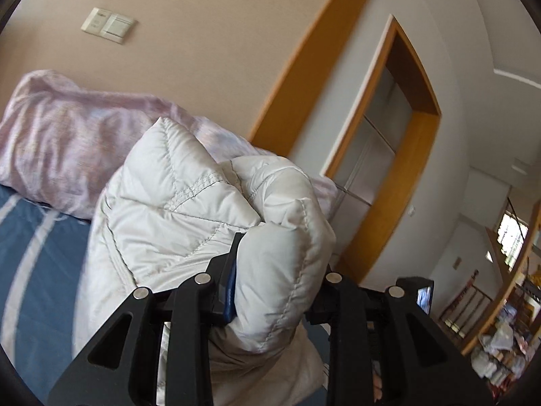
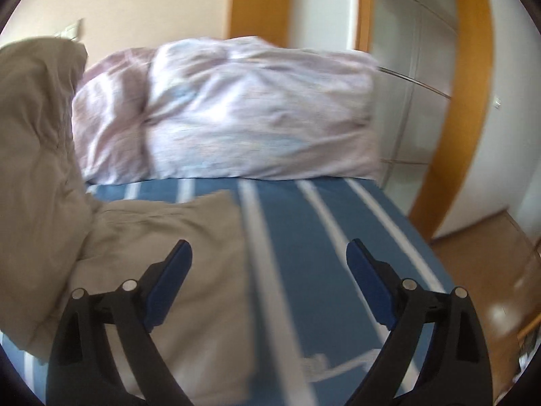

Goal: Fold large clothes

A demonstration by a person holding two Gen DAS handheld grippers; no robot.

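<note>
A white quilted puffer jacket (image 1: pixel 175 209) hangs bunched above the bed, and my left gripper (image 1: pixel 280 260) is shut on a thick fold of it. Only its left blue pad (image 1: pixel 231 284) shows; the padding hides the right one. In the right wrist view, beige fabric (image 2: pixel 162 243) lies spread on the sheet, and more of it rises in a heap at the left (image 2: pixel 33 128). It looks like the same jacket's inner side. My right gripper (image 2: pixel 268 245) hovers open over the bed just right of that beige edge, with nothing between its blue pads.
The bed has a blue sheet with white stripes (image 2: pixel 304 237). A crumpled pale pink duvet (image 2: pixel 236 108) lies along the wall at its far end. The bed's right edge drops to a wooden floor (image 2: pixel 480 270) by an orange door frame (image 2: pixel 473 101). A wall switch (image 1: pixel 108 25) sits above the duvet.
</note>
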